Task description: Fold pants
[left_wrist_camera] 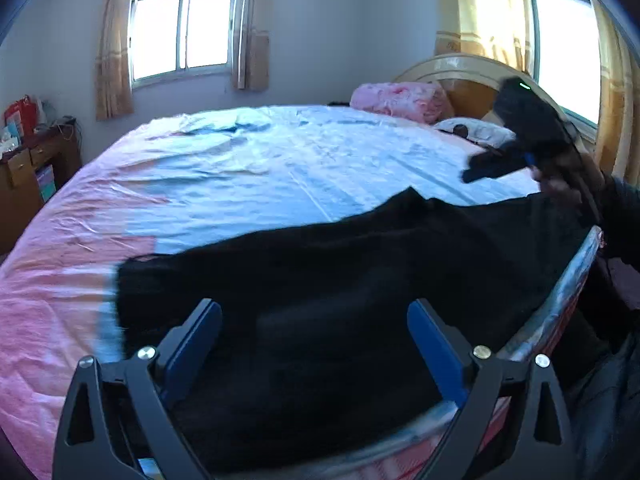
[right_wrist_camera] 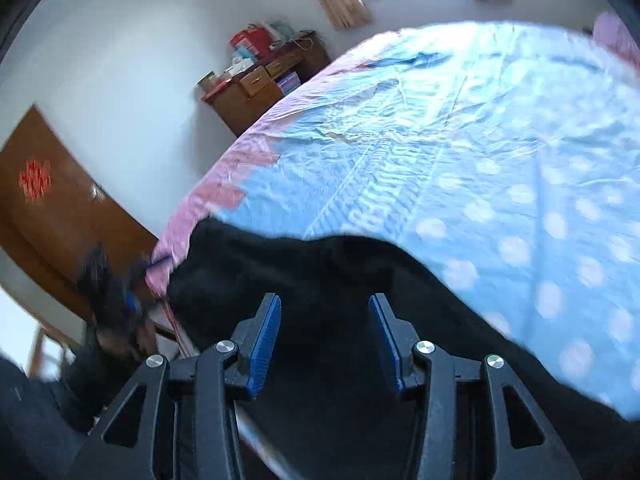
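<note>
Evidently soft and limp, the black pants point(left_wrist_camera: 320, 280) lie along the near edge of the bed point(left_wrist_camera: 280, 152); they look best pinched at a hem or waistband corner. Left gripper point(left_wrist_camera: 316, 336) gapes wide, right gripper point(right_wrist_camera: 324, 340) half-spread, both empty. No legible writing shows.

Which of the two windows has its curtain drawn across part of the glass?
The right window, beside the headboard: its yellow curtain covers part of it. The left window has curtains pulled aside.
</note>
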Tool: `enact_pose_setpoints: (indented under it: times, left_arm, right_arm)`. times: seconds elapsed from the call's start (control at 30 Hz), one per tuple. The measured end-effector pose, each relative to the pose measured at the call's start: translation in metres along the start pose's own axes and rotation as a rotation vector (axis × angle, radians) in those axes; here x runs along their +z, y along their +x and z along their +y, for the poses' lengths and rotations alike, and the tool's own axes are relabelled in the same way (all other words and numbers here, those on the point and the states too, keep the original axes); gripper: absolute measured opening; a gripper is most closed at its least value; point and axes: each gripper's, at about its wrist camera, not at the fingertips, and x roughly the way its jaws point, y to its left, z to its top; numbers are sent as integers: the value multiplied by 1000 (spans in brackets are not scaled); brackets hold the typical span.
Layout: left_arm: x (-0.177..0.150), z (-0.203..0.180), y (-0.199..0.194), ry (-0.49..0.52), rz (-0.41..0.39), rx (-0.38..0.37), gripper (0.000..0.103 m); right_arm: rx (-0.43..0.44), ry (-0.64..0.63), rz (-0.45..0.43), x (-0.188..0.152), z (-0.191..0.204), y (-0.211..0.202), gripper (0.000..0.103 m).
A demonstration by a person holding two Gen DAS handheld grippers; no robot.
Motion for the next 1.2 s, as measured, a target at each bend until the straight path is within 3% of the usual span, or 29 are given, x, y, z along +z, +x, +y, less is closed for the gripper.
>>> enact_pose_setpoints:
  times: [0.33, 0.4, 0.47, 0.5, 0.53, 0.6, 0.73, 0.83, 0.87, 0.9, 0.93, 1.1, 1.17, 1.2]
  left_arm:
    - [-4, 1, 33, -50, 47, 17, 97]
    - [-6, 0, 38, -44, 57, 21, 97]
    - [-7, 0, 40, -43, 65, 31, 97]
    - [-6, 1, 42, -40, 69, 39, 97]
    - [-6, 1, 43, -36, 68, 45, 97]
    - [-5, 1, 46, -37, 68, 44, 97]
    - [-7, 2, 51, -35, 74, 47, 98]
    - [-9, 3, 38, -41, 65, 52, 98]
    - [-10, 5, 30, -45, 54, 68, 98]
    - [-11, 9, 21, -51, 36, 83, 98]
    - [-13, 15, 12, -63, 20, 97, 98]
    - [-35, 44, -13, -124, 27, 191, 98]
    - [-44, 55, -19, -173, 24, 188, 98]
    - [-46, 56, -21, -179, 26, 188, 98]
  right_arm:
    - [223, 237, 216, 31, -37, 100, 48]
    - [221, 252, 231, 33, -38, 114, 48]
    - [188, 255, 200, 38, -38, 119, 37]
    - [162, 257, 175, 41, -38, 117, 15]
    - [140, 262, 138, 46, -38, 116, 8]
    - [145, 262, 69, 55, -38, 109, 7]
    - [102, 302, 149, 54, -53, 137, 7]
    - [152, 325, 186, 53, -60, 139, 8]
    - [155, 335, 201, 53, -63, 136, 11]
    - [135, 332, 203, 54, -64, 129, 23]
    - [95, 313, 191, 55, -65, 116, 37]
    - [-149, 176, 59, 71, -52, 52, 39]
    - [-160, 83, 23, 83, -23, 51, 39]
    - [-130, 24, 53, 89, -1, 66, 39]
